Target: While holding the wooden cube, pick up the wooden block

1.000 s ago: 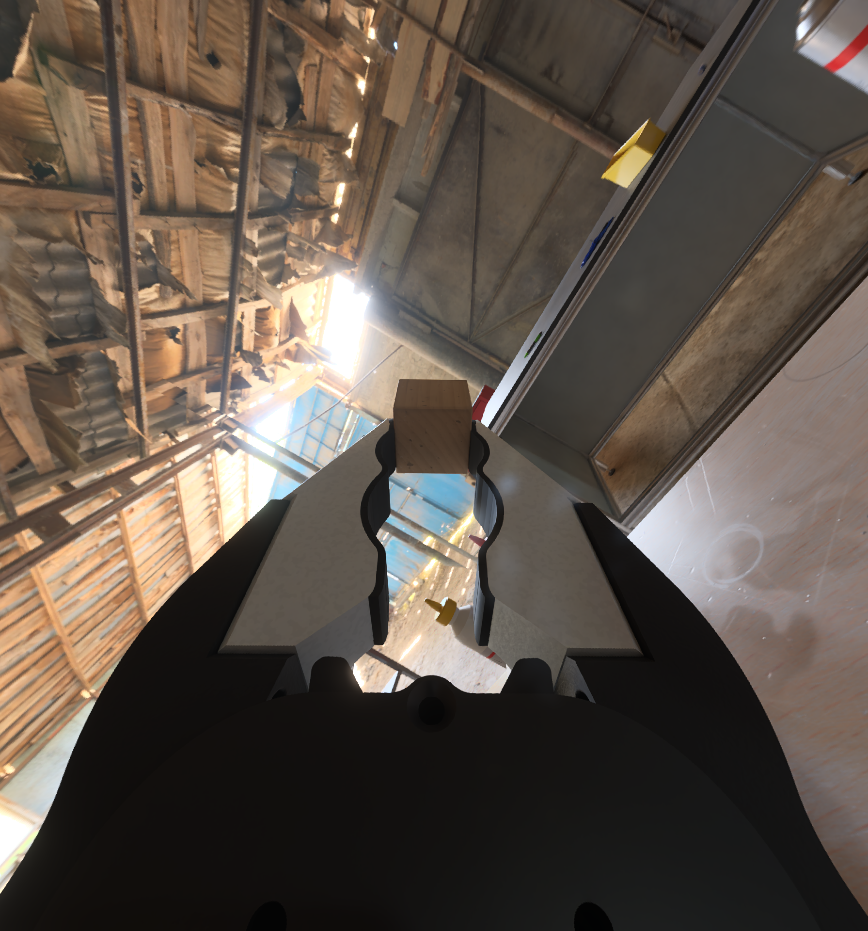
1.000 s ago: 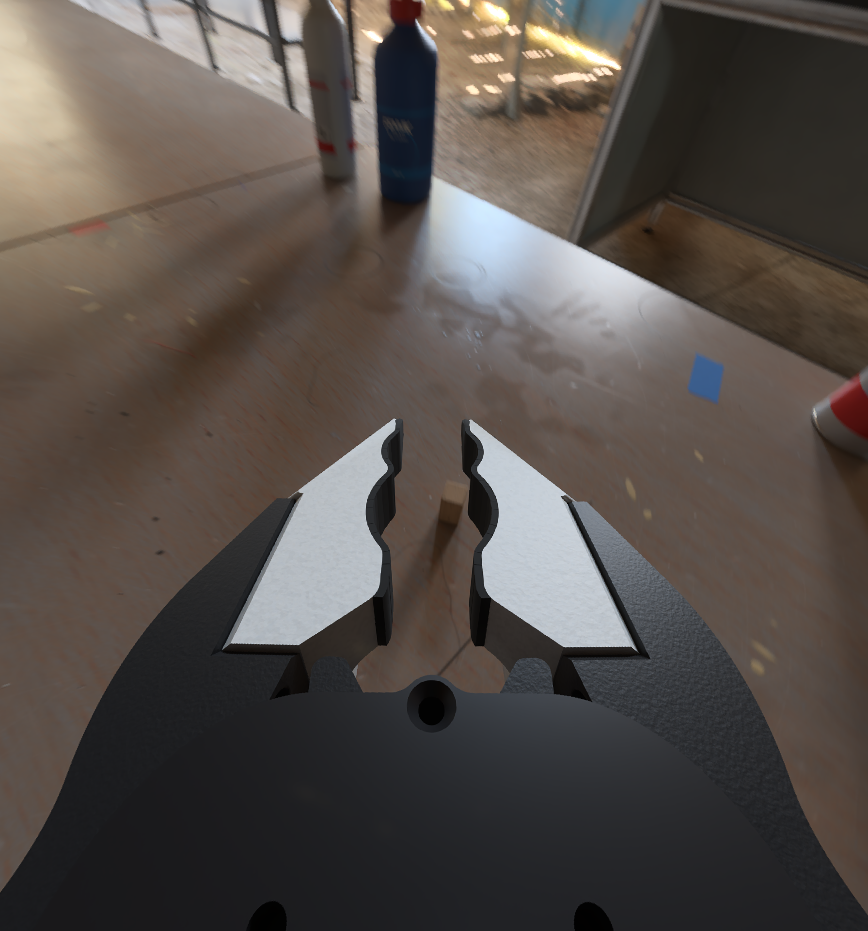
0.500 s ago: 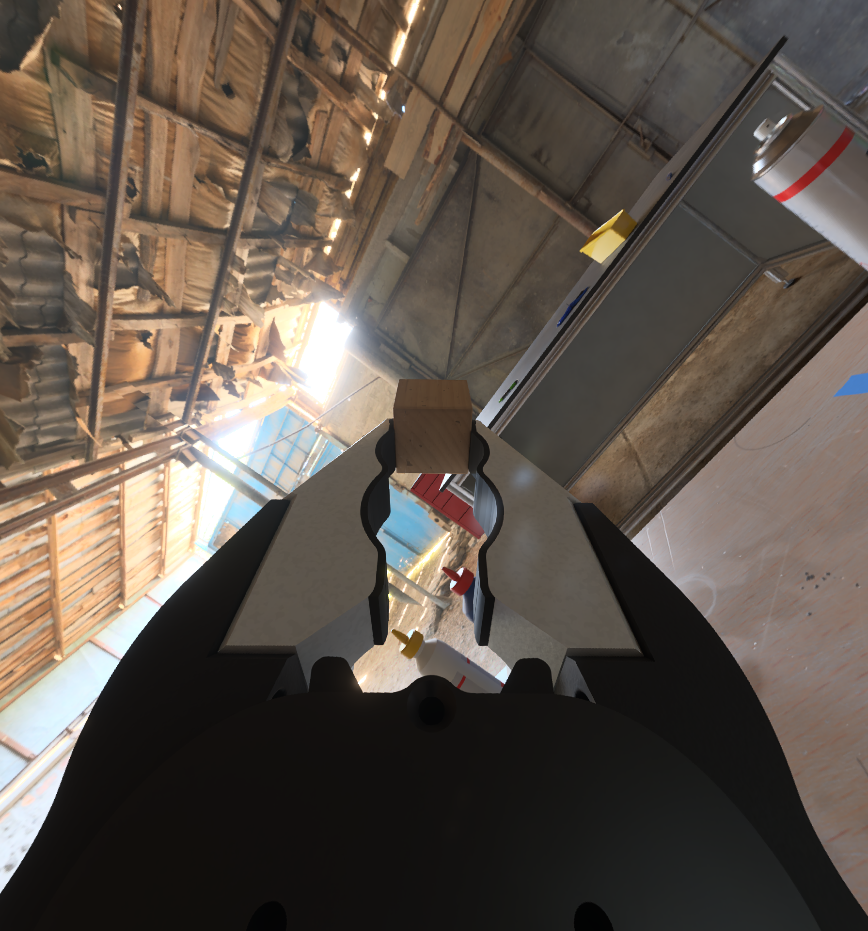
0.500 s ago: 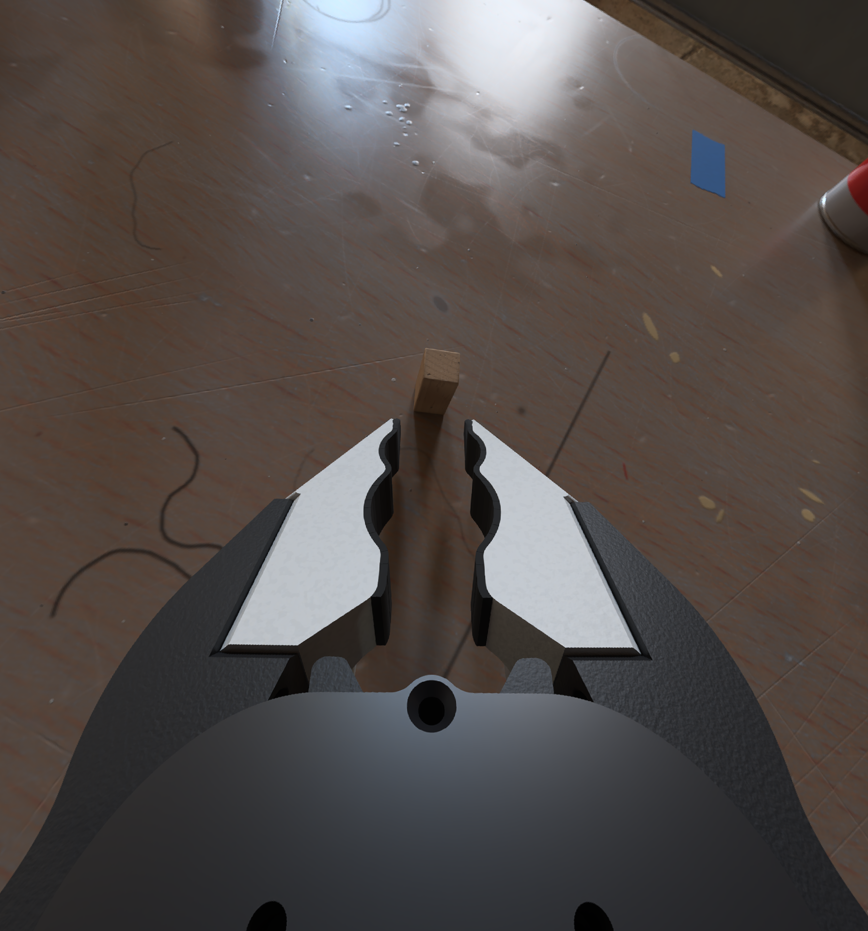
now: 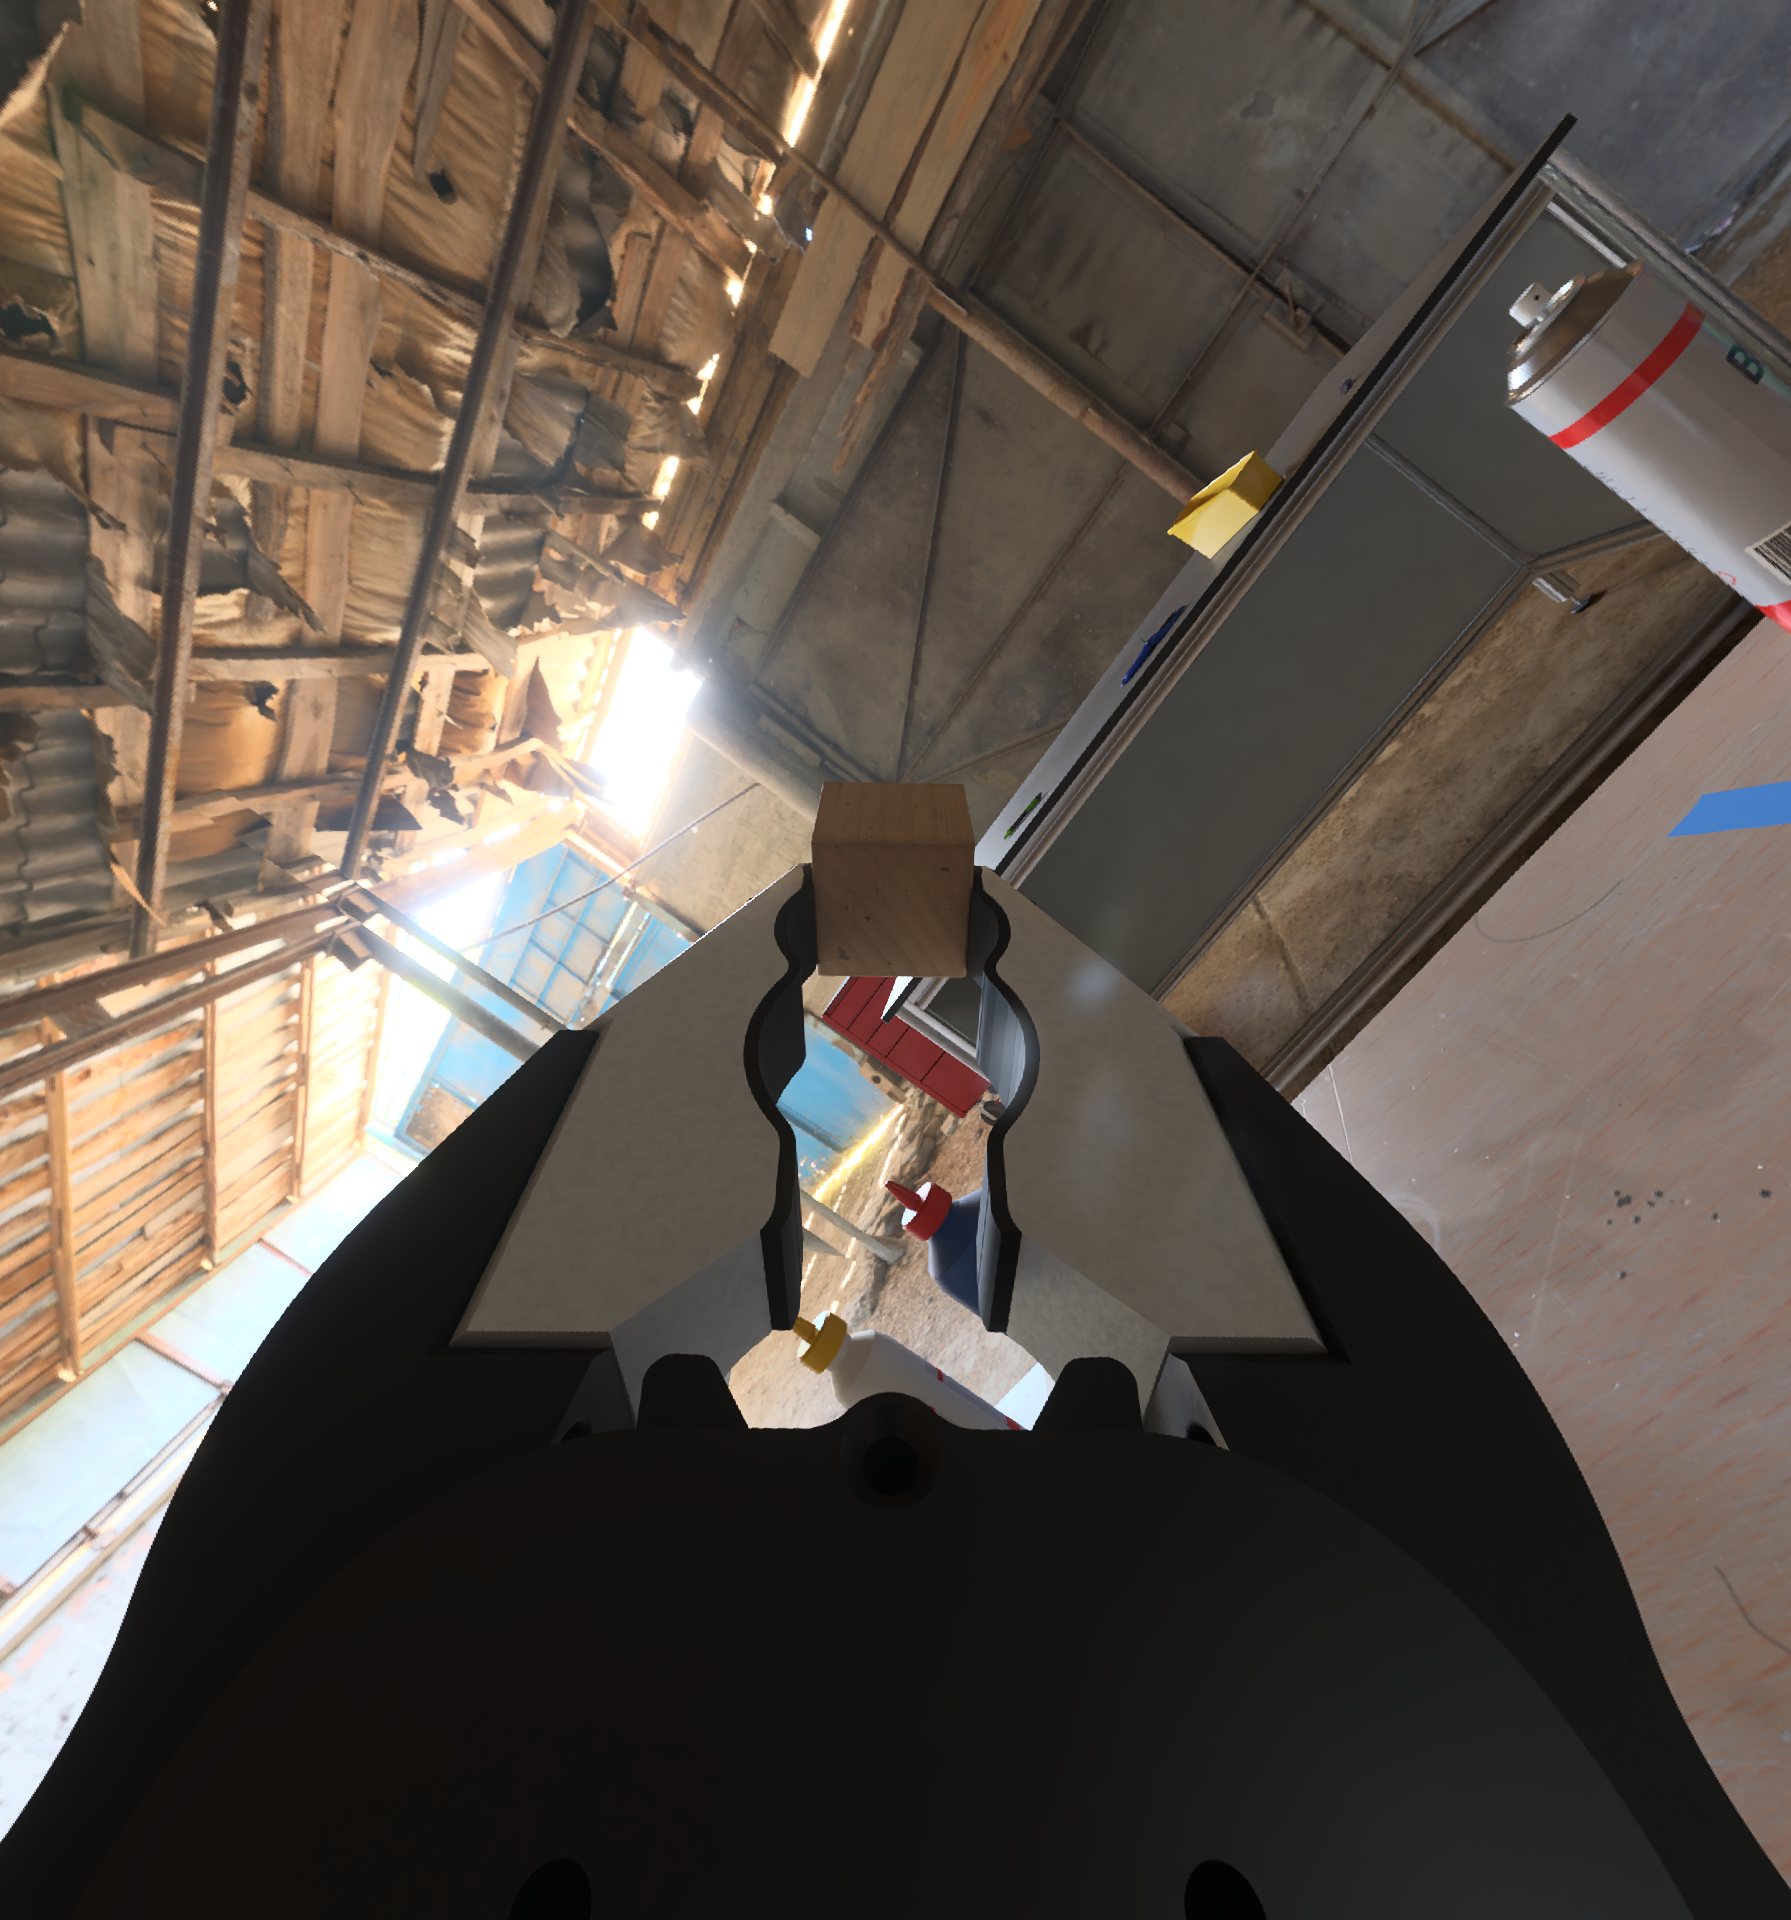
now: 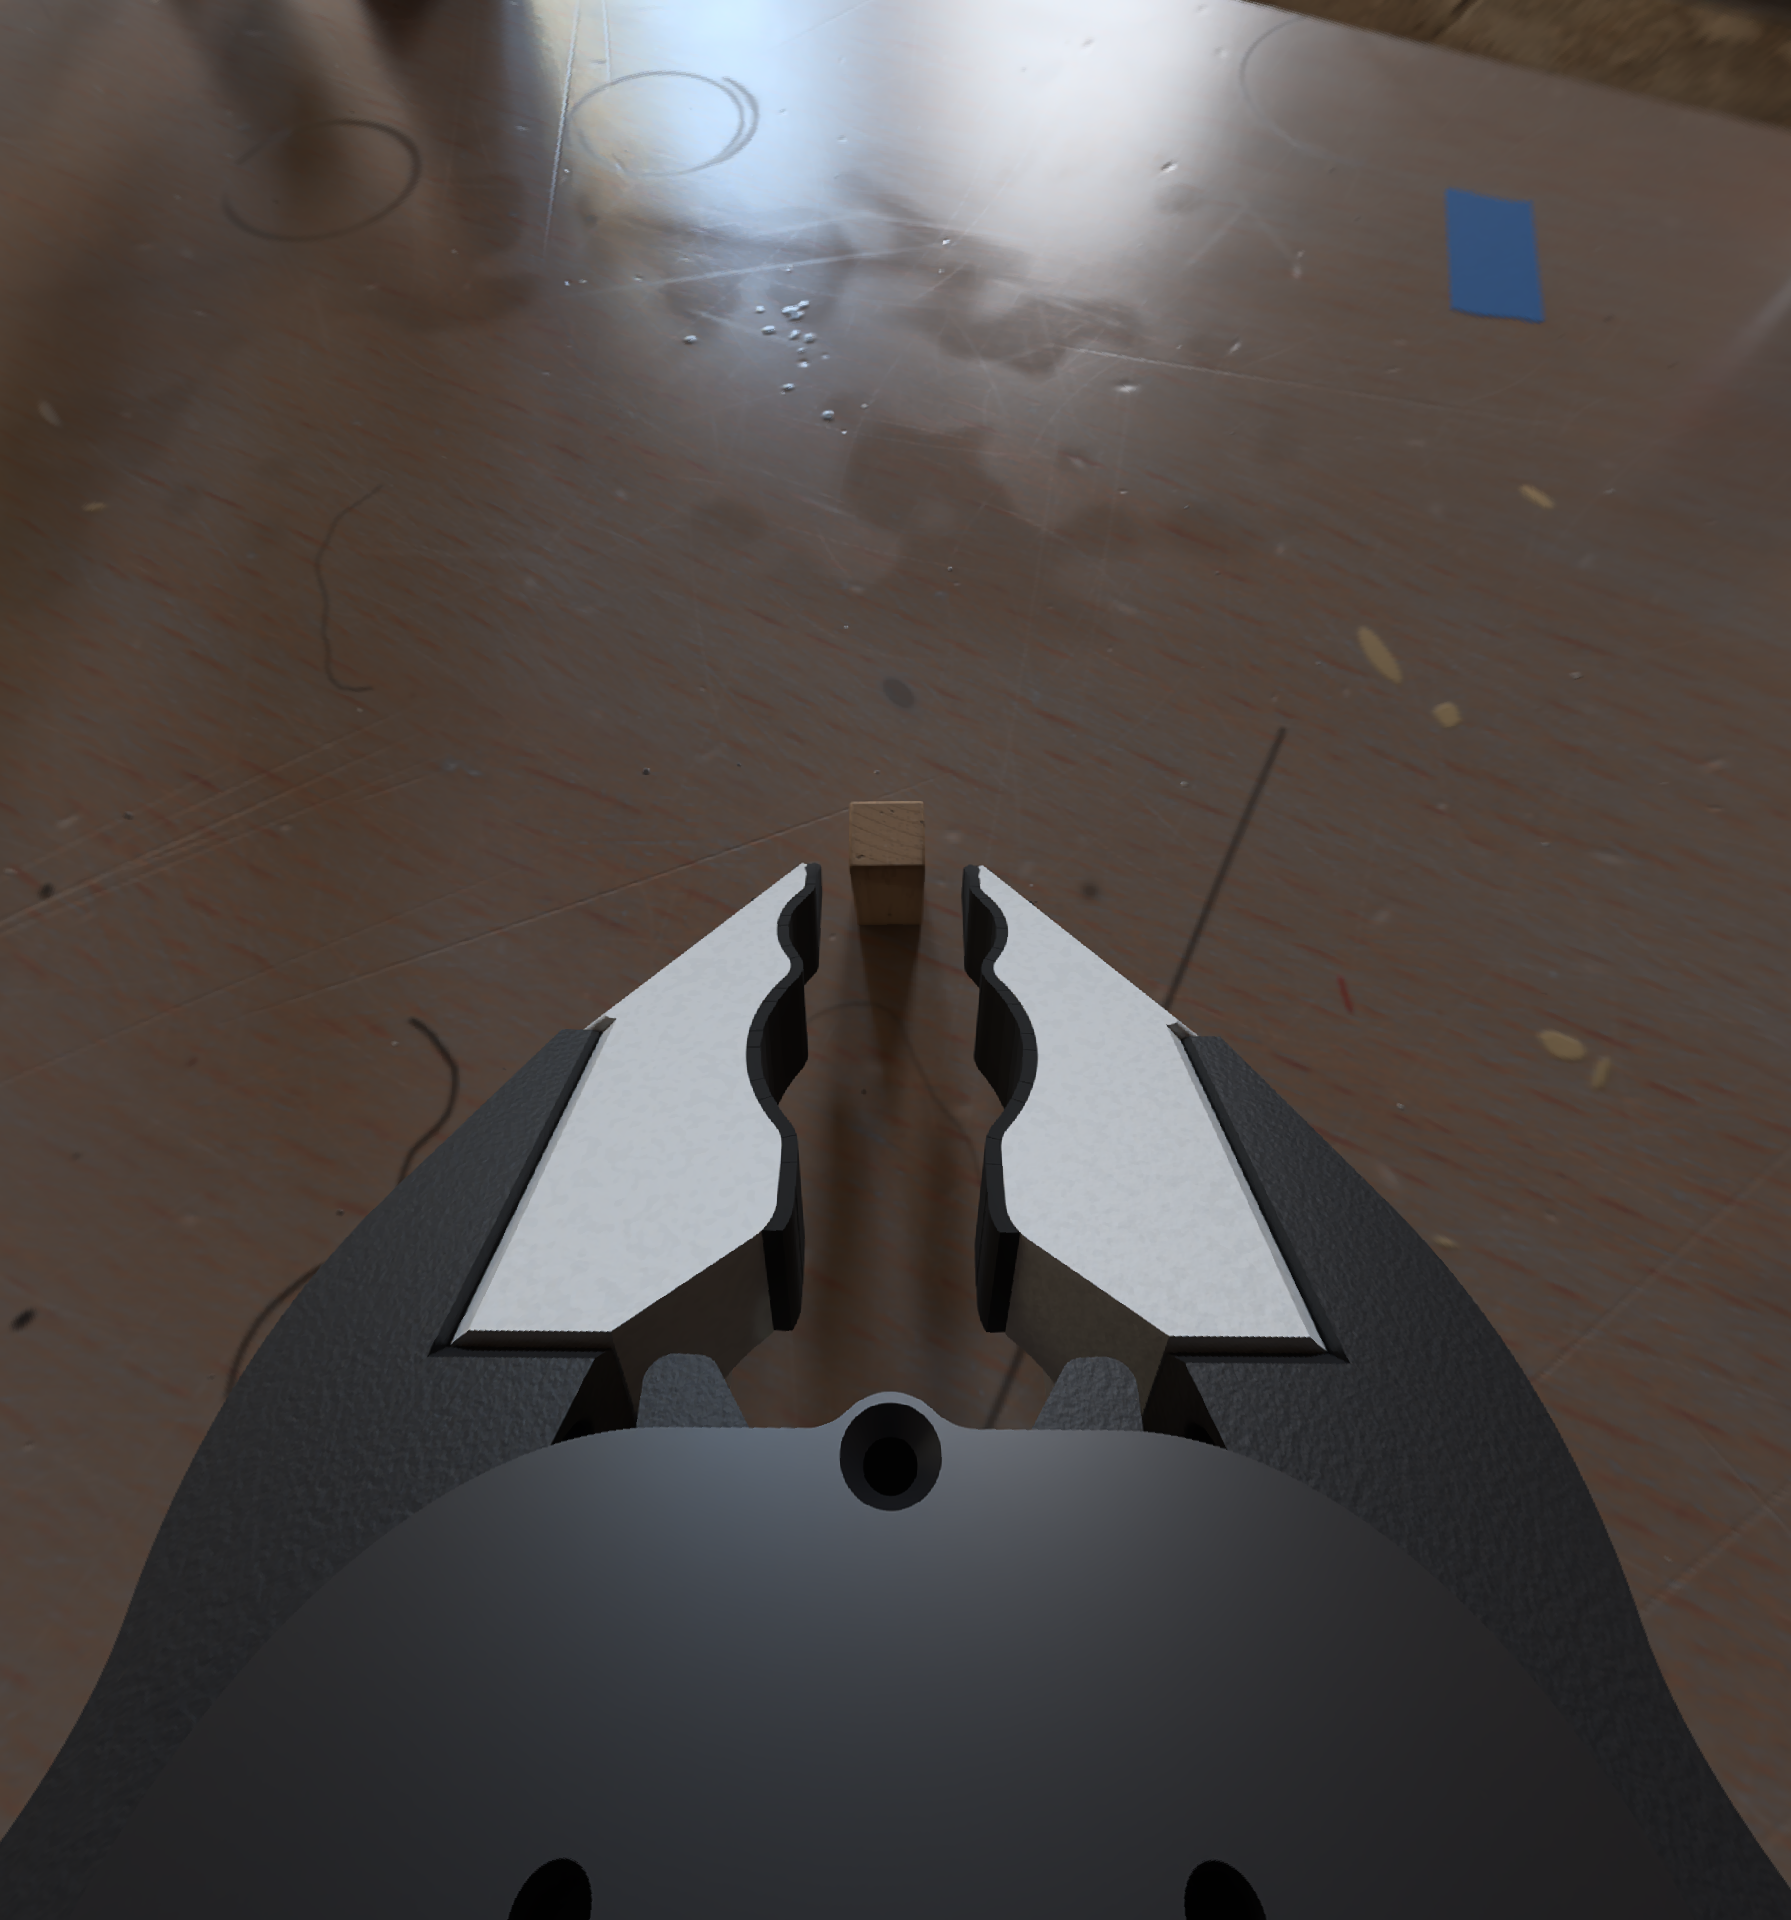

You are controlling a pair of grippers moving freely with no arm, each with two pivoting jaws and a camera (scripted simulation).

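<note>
**Right gripper lines up on the block**

Left wrist view: left gripper (image 5: 893,914) still pinches the cube (image 5: 892,894) at its fingertips, tilted up and swinging; a can (image 5: 1691,457) now shows upper right.

Right wrist view: right gripper (image 6: 891,883), spread, has closed in; the block (image 6: 885,862) stands just ahead between the tips, bare table (image 6: 351,727) around.

— Where's the light coming from?
— Sun blazes through roof gaps (image 5: 642,717) in the left wrist view — flared white. The table (image 6: 870,208) carries a broad glare patch; edges bend, wide-angle, and everything stays sharp
</note>
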